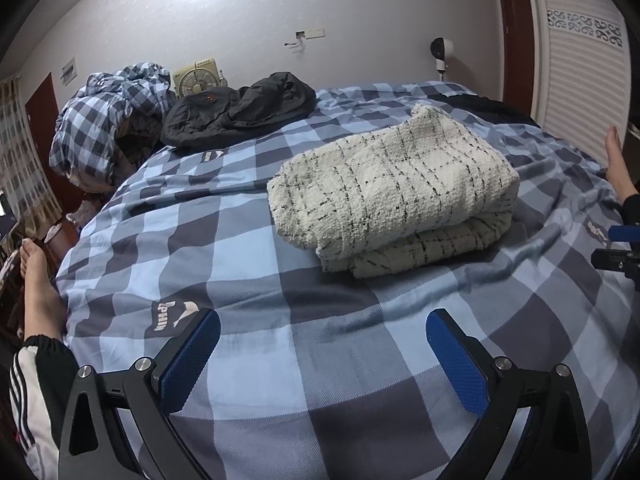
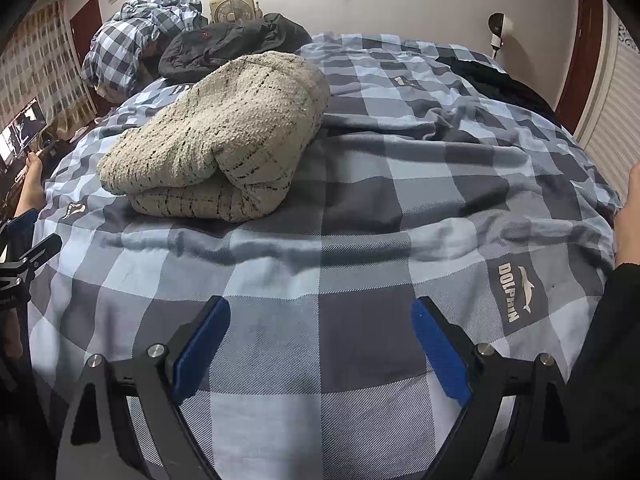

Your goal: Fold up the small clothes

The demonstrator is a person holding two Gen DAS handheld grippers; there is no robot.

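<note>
While folded sweater (image 1: 394, 188) lies apart | left gripper (image 1: 323, 354) spread, empty | right gripper (image 2: 321, 346) spread, empty

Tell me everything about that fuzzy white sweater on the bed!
The sweater is cream, nubbly knit with thin black lines crossing into squares. It is folded into a thick bundle, layers stacked, one rounded fold edge facing the cameras. It lies on the blue checked bedcover, in front of a dark jacket. Only the bedcover touches it.

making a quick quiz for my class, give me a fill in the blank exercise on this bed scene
1. The cream knit garment lies ____ on the checked bedsheet.
2. The left gripper has its jaws ____.
3. Between the jaws of the right gripper there is only ____.
4. The dark jacket lies ____ the garment.

Missing: folded; open; bedsheet; behind
</note>
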